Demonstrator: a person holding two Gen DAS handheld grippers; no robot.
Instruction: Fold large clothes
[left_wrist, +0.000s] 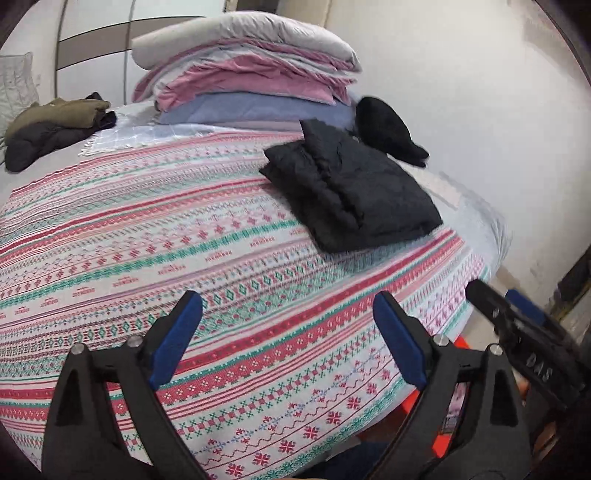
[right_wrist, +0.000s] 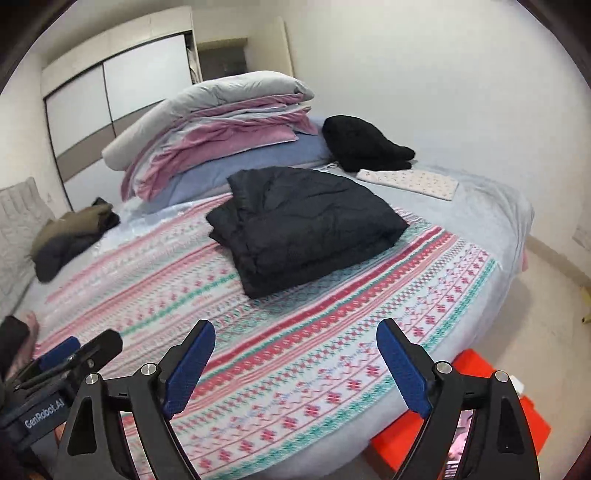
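Folded and let go: both claws spread wide, nothing between the pads.

Left claw (left_wrist: 288, 332) and right claw (right_wrist: 295, 358) low over the bed's near edge (right_wrist: 332, 435). Dark jacket (right_wrist: 306, 225) square on the patterned blanket (left_wrist: 184, 258), apparently finished. Open blanket ahead; bedding stack (right_wrist: 221, 136) behind, wall close on the right.

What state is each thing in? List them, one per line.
black padded jacket: folded, lying on the bed
olive and dark clothes: unfolded heap
bedding stack: folded, piled
black garment: bunched beside the stack
left gripper: open, empty
right gripper: open, empty
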